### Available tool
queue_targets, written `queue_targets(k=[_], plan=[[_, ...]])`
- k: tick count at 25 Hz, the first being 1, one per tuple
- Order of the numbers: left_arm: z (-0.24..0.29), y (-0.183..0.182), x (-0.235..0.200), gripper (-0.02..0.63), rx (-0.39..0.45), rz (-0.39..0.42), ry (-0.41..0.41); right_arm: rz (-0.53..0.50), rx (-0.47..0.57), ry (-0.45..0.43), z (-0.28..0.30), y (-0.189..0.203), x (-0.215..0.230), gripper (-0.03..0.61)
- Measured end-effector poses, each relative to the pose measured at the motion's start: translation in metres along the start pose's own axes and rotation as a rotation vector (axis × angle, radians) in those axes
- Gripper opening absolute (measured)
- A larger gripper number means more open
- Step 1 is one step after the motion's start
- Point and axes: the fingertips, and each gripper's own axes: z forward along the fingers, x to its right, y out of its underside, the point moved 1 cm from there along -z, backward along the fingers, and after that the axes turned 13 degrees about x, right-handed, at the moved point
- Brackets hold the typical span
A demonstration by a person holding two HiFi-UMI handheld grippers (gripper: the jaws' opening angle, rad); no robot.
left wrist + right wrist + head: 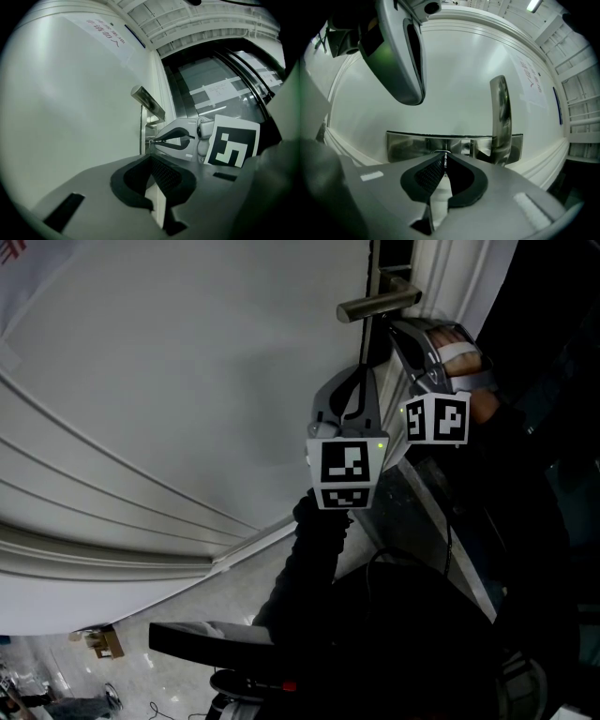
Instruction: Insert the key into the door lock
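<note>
**Right tool** (pixel 445 158), nearest the lens: its jaws were closed on the key (pixel 446 161), a thin metal sliver pinched edge-on between the pads. The key's tip stood at the steel lock plate (pixel 408 143), beside the handle (pixel 500 112) of the white door (pixel 454 79). Whether it had entered the keyhole could not be told.

**Left tool** (pixel 151 158): its jaws were together, empty and off the lock.

**Step in hand:** the blade was probably best held square to the plate and pushed straight, without twisting.

**Views:** the left gripper view alone showed the right tool side-on, meeting the door. The head view showed both tools but not the key.
</note>
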Motion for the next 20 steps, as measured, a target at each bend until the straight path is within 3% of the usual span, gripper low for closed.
queue_targets(k=[20], plan=[[0.0028, 0.0032, -0.0037, 0.002, -0.005, -0.005, 0.004, -0.001, -0.01, -0.003, 0.0047, 0.001, 0.0002, 0.012]])
